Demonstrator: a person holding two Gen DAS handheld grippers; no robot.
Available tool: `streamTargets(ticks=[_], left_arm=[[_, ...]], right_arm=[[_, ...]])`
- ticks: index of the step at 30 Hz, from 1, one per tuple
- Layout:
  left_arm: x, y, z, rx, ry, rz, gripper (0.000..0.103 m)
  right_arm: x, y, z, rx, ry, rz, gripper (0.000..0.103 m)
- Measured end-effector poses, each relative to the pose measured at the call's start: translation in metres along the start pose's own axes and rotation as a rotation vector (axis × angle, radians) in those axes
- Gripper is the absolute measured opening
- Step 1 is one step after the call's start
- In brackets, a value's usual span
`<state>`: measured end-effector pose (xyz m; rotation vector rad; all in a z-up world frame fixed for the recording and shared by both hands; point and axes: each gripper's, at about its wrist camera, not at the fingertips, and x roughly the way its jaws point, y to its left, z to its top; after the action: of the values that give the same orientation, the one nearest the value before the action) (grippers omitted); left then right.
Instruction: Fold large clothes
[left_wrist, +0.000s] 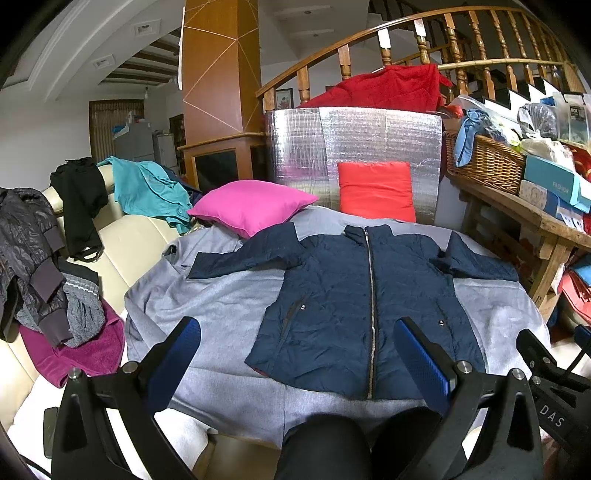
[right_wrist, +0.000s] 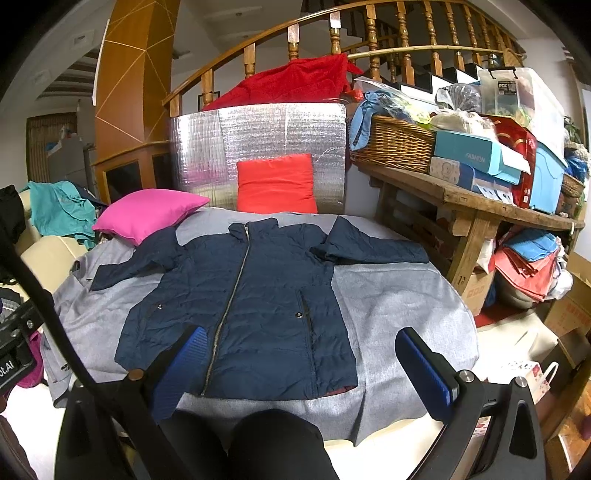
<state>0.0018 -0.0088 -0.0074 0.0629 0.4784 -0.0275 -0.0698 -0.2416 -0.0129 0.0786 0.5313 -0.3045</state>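
Observation:
A navy quilted jacket (left_wrist: 354, 295) lies flat, face up and zipped, with both sleeves spread out, on a grey cloth (left_wrist: 221, 295) that covers the table. It also shows in the right wrist view (right_wrist: 258, 295) on the grey cloth (right_wrist: 399, 302). My left gripper (left_wrist: 295, 354) is open and empty, held above the jacket's near hem. My right gripper (right_wrist: 299, 362) is open and empty, also above the near hem. My dark-clothed knees hide the table's near edge.
A pink cushion (left_wrist: 251, 206) and a red cushion (left_wrist: 375, 190) sit at the table's far side before a silver foil panel (left_wrist: 354, 144). A cream sofa (left_wrist: 125, 243) with heaped clothes is on the left. A cluttered wooden bench (right_wrist: 476, 206) with a wicker basket (right_wrist: 391, 144) is on the right.

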Motion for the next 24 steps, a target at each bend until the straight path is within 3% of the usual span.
streamTargets(ticks=[24], left_arm=[[0.0,-0.0006,0.0007,0.001,0.001,-0.003,0.103]], right_arm=[[0.0025,0.0066,0.0026,-0.015,0.005,0.002,0.103]])
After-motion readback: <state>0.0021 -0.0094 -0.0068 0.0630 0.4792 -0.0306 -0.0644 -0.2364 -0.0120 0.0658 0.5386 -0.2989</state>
